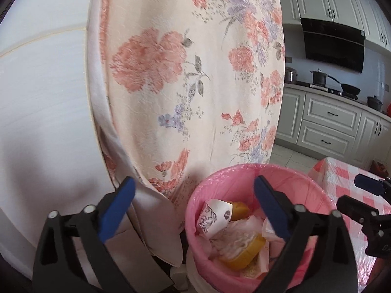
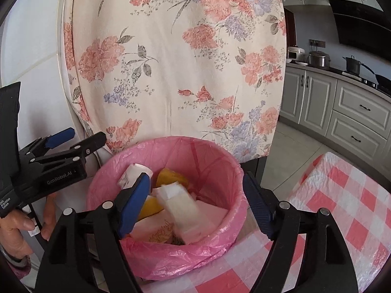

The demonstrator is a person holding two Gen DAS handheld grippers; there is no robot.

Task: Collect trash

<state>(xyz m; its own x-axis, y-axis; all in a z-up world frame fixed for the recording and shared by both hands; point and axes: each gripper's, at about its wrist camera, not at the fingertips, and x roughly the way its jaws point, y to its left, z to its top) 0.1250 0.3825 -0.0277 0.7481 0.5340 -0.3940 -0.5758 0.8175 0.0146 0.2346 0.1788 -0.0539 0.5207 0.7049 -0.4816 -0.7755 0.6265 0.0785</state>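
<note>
Left wrist view: my two grippers hang open over the pink bin (image 1: 195, 207) full of trash.

My left gripper (image 1: 194, 208) has its blue jaws spread very wide, and nothing sits between them. My right gripper (image 2: 196, 204) is open too, with nothing in its grip, right above the bin. Inside the pink bag I see a white paper cup (image 1: 215, 216) with a swirly print, yellow pieces (image 1: 244, 251) and crumpled white paper (image 2: 180, 210). The bin stands at the edge of a table with a red checked cloth (image 2: 342, 207). Behind it hangs a flowery cloth (image 1: 183, 73). A hand (image 2: 14, 229) holds my left gripper.
</note>
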